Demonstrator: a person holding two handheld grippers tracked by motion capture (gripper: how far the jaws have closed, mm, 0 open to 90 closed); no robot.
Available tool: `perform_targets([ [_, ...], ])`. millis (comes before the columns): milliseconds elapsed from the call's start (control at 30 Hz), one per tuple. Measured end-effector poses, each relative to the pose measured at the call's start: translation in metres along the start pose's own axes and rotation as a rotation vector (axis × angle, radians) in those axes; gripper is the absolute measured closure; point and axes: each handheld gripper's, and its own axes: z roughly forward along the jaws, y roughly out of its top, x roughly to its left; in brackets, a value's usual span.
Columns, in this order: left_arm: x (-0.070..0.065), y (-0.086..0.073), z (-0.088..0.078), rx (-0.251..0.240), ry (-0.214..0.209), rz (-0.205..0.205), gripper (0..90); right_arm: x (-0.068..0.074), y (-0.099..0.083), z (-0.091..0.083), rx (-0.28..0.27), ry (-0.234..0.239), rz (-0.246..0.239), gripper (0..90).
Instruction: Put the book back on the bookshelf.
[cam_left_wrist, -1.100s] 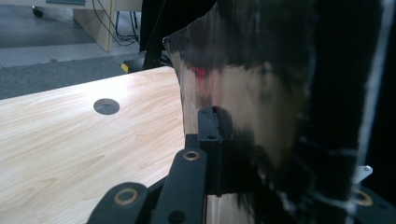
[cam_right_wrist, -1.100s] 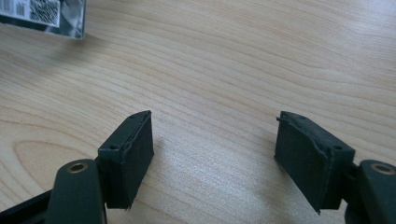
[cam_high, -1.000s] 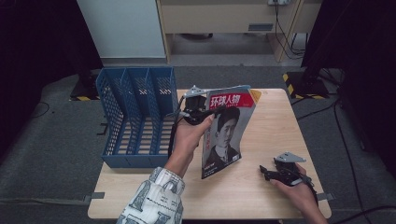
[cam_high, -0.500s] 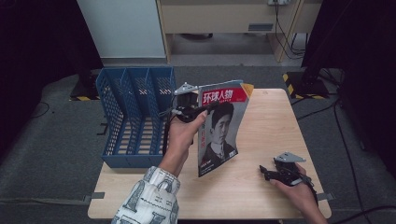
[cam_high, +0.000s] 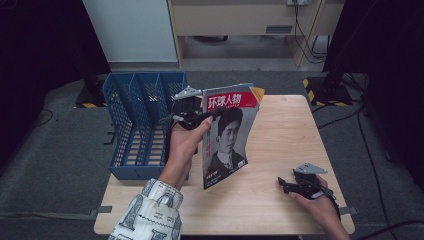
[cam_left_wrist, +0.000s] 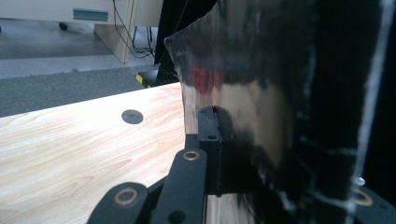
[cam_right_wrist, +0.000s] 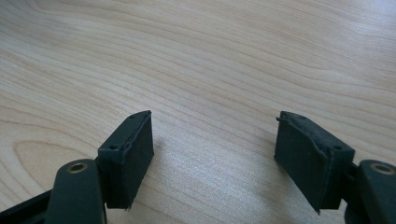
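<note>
One magazine (cam_high: 227, 135), red masthead with a portrait cover, held upright above the table (cam_high: 280, 125), lower corner near or touching the wood, cannot tell which. The left gripper (cam_high: 192, 117) is clamped on its upper left edge; in the left gripper view the jaws stand closed on the glossy cover (cam_left_wrist: 243, 121). The magazine sits just right of the blue file rack (cam_high: 142, 125), which lies at the left of the table with its slots facing up.

Step in hand, judging by the pose: carrying the magazine toward the rack to file it. Next move likely calls for swinging it left, lining the bottom edge over one slot, lowering it between dividers, then releasing. The cover bends, so it could snag on a divider.

The right gripper (cam_high: 300, 186) rests on the table at the near right, well apart from the magazine, jaws spread wide with nothing between them, bare wood (cam_right_wrist: 210, 70) underneath.

Counts: one magazine, one rack with three slots, two grippers, one table.
</note>
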Motion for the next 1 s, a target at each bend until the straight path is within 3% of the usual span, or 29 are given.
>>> perform_targets([
  [400, 0.008, 0.001, -0.011, -0.015, 0.013, -0.015, 86.6, 0.000, 0.000, 0.000, 0.000, 0.000, 0.000, 28.1],
  [1000, 0.009, 0.009, -0.029, -0.044, 0.016, -0.023, 86.6, 0.000, 0.000, 0.000, 0.000, 0.000, 0.000, 28.1],
])
